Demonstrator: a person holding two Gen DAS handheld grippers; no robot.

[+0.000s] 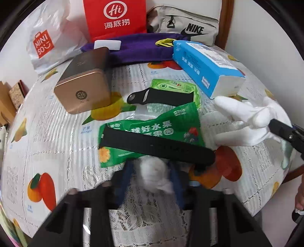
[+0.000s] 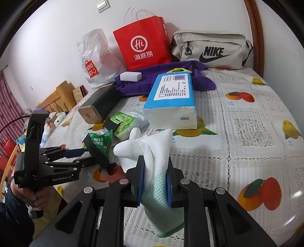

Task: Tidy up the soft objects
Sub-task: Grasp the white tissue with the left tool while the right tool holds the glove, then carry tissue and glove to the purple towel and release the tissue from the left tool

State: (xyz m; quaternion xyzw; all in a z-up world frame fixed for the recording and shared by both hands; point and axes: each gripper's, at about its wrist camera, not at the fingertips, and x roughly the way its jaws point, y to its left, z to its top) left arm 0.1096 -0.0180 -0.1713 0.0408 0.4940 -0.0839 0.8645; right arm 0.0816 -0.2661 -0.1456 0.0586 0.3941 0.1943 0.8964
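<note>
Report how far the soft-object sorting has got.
Done: nothing looks sorted yet. In hand: the right gripper clamps the white glove; the left gripper pinches a white fluffy wad. Left: black straps, green packets, tissue pack, purple cloth.

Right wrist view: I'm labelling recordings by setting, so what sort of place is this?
Probably a room in a home, at a dining-style table. The table wears a lace-and-fruit plastic cover, shopping bags and a sling bag lean on the wall, and a wall switch and striped curtain show.
</note>
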